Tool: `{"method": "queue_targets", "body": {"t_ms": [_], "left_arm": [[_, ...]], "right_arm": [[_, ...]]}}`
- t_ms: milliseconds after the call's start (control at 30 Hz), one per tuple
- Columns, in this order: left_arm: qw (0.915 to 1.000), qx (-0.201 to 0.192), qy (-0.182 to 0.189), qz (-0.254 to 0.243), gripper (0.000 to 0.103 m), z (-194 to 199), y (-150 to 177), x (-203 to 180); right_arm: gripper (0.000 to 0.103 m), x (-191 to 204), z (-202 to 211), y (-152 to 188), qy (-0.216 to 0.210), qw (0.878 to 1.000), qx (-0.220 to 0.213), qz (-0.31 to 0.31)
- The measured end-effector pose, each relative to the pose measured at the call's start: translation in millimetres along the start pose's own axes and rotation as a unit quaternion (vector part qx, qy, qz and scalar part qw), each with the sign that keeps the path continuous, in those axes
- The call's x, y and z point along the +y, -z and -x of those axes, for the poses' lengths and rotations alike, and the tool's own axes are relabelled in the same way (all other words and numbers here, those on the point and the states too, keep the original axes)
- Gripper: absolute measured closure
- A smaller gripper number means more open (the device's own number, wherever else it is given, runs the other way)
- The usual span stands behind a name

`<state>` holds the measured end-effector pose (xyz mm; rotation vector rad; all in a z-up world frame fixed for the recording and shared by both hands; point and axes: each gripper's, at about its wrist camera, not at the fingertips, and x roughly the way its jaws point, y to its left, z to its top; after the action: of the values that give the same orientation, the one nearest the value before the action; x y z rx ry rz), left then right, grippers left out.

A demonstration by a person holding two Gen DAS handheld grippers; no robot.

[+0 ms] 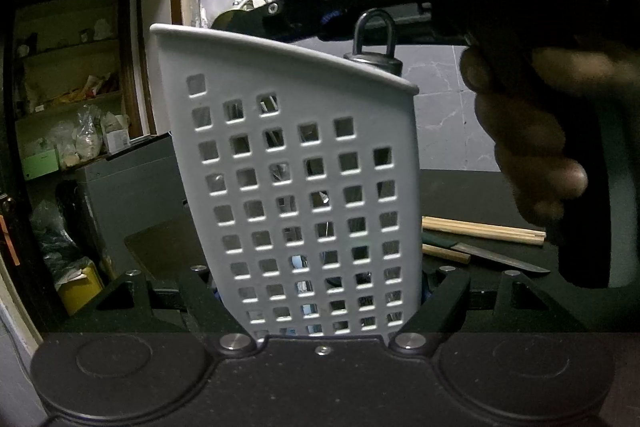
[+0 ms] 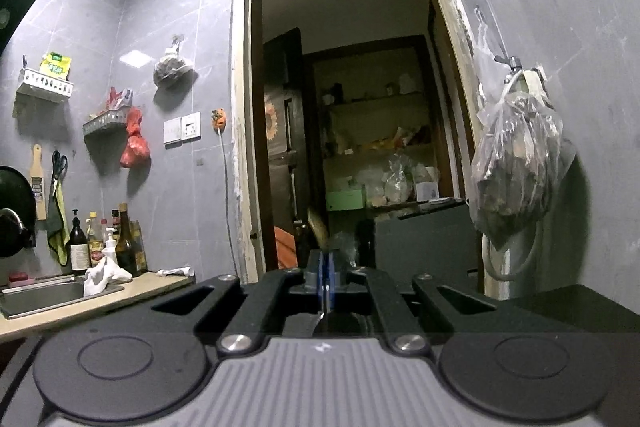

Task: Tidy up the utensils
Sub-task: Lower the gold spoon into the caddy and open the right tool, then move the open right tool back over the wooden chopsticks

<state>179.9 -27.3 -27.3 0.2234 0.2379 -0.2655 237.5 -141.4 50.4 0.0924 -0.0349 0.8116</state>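
Note:
My left gripper is shut on a white perforated utensil holder, which stands upright on the dark table with a finger pressing each side near its base. Metal utensils glint through its holes, and a dark loop handle sticks up above the rim. A person's hand holds my right gripper just above the holder's rim. In the right wrist view, my right gripper has its blue pads together on a thin metal utensil, seen edge-on; its lower end is hidden.
Wooden chopsticks and a knife lie on the dark table to the right of the holder. A doorway with shelves is straight ahead. A sink counter with bottles is at the left. A hanging plastic bag is on the right wall.

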Motion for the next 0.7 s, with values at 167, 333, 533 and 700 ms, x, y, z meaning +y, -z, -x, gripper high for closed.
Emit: {"method": "queue_targets", "body": {"t_ms": [167, 333, 533, 700], "left_arm": [[1.0000, 0.000, 0.000, -0.001, 0.024, -0.1, 0.1, -0.3], [1.0000, 0.000, 0.000, 0.000, 0.024, -0.1, 0.0, -0.1], [1.0000, 0.001, 0.000, 0.000, 0.024, -0.4, 0.2, 0.0], [1.0000, 0.000, 0.000, 0.000, 0.024, -0.4, 0.2, 0.1]], "right_arm": [[0.097, 1.5, 4.9, 4.1, -0.001, 1.000, 0.008, 0.006], [0.075, 3.6, 13.6, 3.2, -0.002, 1.000, 0.018, 0.013], [0.039, 1.0, 37.5, -7.9, 0.009, 1.000, -0.005, 0.010], [0.015, -6.2, 59.0, -16.0, 0.041, 0.999, -0.016, 0.016]]}}
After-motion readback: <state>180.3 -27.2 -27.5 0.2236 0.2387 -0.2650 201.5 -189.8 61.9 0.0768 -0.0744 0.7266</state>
